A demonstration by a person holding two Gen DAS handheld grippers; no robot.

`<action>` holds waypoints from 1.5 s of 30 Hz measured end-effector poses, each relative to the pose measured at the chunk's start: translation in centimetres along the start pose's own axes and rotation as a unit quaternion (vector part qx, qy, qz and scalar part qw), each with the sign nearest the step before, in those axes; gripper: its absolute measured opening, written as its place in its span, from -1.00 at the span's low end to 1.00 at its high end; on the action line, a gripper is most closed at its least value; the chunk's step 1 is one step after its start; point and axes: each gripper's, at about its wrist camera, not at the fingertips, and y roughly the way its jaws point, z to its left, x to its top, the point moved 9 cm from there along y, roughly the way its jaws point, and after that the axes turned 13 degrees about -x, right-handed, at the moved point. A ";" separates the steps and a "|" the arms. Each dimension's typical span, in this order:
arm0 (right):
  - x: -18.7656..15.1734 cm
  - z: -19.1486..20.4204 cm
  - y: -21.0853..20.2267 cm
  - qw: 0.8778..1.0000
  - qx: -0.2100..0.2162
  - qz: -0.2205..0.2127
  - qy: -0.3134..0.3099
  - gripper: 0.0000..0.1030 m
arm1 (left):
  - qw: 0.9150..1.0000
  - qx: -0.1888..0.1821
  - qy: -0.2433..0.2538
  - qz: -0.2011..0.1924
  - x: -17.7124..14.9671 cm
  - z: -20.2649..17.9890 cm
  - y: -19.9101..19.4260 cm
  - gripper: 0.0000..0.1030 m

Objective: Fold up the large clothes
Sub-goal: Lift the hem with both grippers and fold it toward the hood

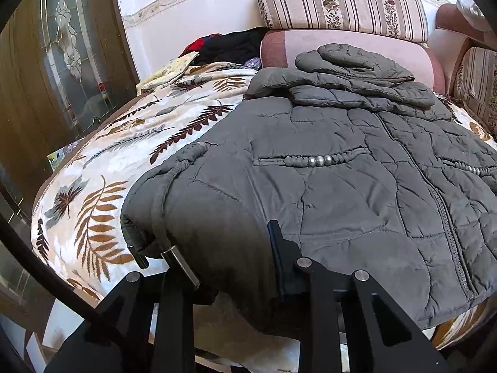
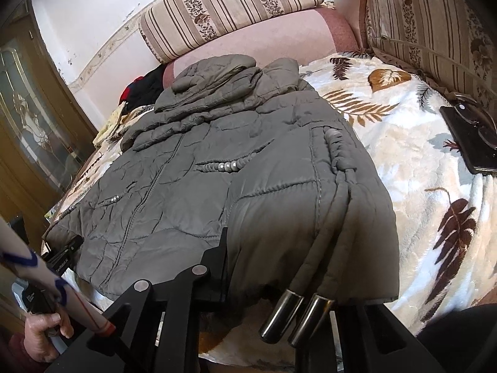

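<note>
A grey quilted jacket (image 1: 341, 161) lay front up on a leaf-patterned blanket (image 1: 102, 161) covering the bed, zipper closed, hood toward the striped cushions (image 1: 338, 3). The left gripper (image 1: 236, 267) sat at the jacket's near hem, jaws drawn nearly together on the hem fabric beside two metal-tipped drawcords (image 1: 180, 264). The right gripper (image 2: 279, 283) sat at the hem's other corner, jaws likewise narrow and pinching the fabric, with another pair of drawcord tips (image 2: 295, 317) hanging in front. A hand (image 2: 43, 329) gripped the left handle. A dark phone (image 2: 469, 136) lay on the blanket well apart from the jacket.
</note>
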 end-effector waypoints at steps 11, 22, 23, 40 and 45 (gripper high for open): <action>0.6 0.1 -1.7 1.000 0.005 -0.021 -0.002 -0.67 | 1.000 -0.012 -0.001 -0.014 0.4 -0.2 -1.7 -0.54; 4.0 1.3 -3.8 0.998 0.019 -0.055 -0.019 -0.69 | 0.998 -0.038 0.004 -0.045 4.3 0.0 -3.1 -0.54; 4.7 1.6 -4.2 0.998 0.023 -0.060 -0.021 -0.69 | 0.998 -0.040 0.002 -0.049 4.9 0.0 -3.3 -0.54; 20.5 5.3 -7.2 0.990 0.055 -0.132 -0.016 -0.69 | 0.990 -0.096 -0.009 -0.101 21.3 -0.4 -4.3 -0.54; 27.4 6.4 -5.3 0.987 0.042 -0.152 -0.019 -0.69 | 0.987 -0.115 -0.026 -0.112 27.2 -0.6 -2.5 -0.52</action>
